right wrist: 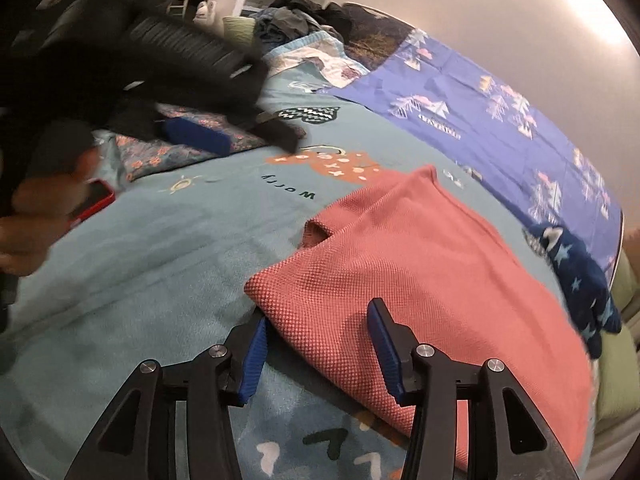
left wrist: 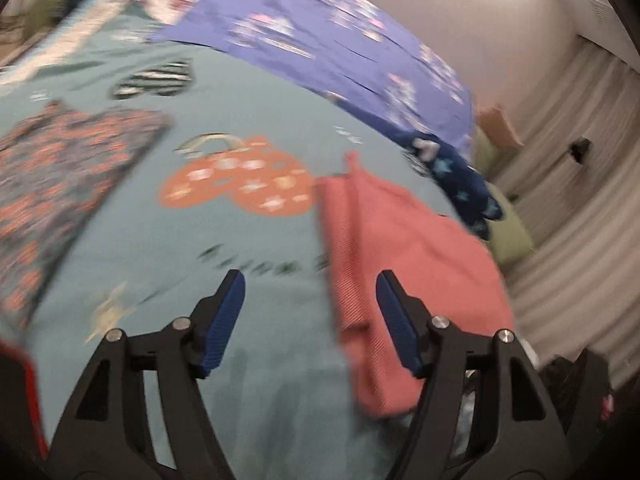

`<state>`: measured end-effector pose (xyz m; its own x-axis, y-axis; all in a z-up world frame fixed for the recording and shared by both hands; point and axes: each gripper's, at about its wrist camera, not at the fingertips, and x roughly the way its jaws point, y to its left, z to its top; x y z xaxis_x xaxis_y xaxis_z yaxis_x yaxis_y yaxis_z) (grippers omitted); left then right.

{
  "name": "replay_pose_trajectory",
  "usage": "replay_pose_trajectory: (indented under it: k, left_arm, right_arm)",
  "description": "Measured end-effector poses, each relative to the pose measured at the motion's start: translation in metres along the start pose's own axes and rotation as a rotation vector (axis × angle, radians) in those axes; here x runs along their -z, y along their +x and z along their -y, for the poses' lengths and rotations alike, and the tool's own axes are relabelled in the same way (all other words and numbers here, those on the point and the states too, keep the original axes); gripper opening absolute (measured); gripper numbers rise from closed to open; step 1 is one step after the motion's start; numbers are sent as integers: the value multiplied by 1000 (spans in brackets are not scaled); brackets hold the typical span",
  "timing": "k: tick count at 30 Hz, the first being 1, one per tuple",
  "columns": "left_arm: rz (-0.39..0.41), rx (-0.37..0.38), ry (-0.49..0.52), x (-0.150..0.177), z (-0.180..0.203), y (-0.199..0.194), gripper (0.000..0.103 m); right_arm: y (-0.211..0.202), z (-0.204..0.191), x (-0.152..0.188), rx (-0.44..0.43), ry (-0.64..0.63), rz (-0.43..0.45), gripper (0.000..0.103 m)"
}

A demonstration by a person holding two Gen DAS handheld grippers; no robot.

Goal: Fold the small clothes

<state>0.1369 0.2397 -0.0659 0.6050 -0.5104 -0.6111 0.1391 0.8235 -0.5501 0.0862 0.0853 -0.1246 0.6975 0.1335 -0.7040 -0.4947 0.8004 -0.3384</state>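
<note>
A salmon-pink knitted garment (right wrist: 420,272) lies folded on a teal printed blanket (right wrist: 168,248); it also shows in the left wrist view (left wrist: 400,248), blurred. My right gripper (right wrist: 318,312) is open and empty, its jaws astride the garment's near left corner. My left gripper (left wrist: 310,280) is open and empty, above the blanket at the garment's left edge. In the right wrist view the left gripper (right wrist: 192,132) appears at the upper left, held by a hand. A folded floral garment (left wrist: 60,184) lies at the left.
A purple patterned sheet (left wrist: 320,40) covers the far side of the bed. A navy star-print cloth (right wrist: 580,280) lies at the right edge. A red phone-like object (right wrist: 94,200) sits at the left. A clothes pile (right wrist: 296,20) is at the back. Curtains (left wrist: 580,200) hang at the right.
</note>
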Motion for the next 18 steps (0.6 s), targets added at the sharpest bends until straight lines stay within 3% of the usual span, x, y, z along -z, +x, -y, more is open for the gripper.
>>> replay_pose_trajectory:
  k: [5,7,12,14,15,16,18]
  left_arm:
    - [-154,93,45,-33,14,64,69]
    - [-207,91,30,-39,14,86,69]
    - [-218,134,19,-53,18,102,69]
    - [-229,142,29,-54,23,105,59]
    - [-240,133,49,-54,27,107,45]
    - [-247,118,66,-54,30,108,36]
    - [-247,95,87,-54,34,110,29]
  right_arm:
    - [-2,6,2,-13,51,-11,43]
    - [-2,7,3,-15,62,-9,43]
    - [-2,11,2,-27,77,-6,43]
    - [-1,13,1,-34,87,-4,42]
    - [0,15,1,-38,93,-3,41]
    - [1,16,1,-42,100,-2,35]
    - [0,18,1,-54,113,1,25]
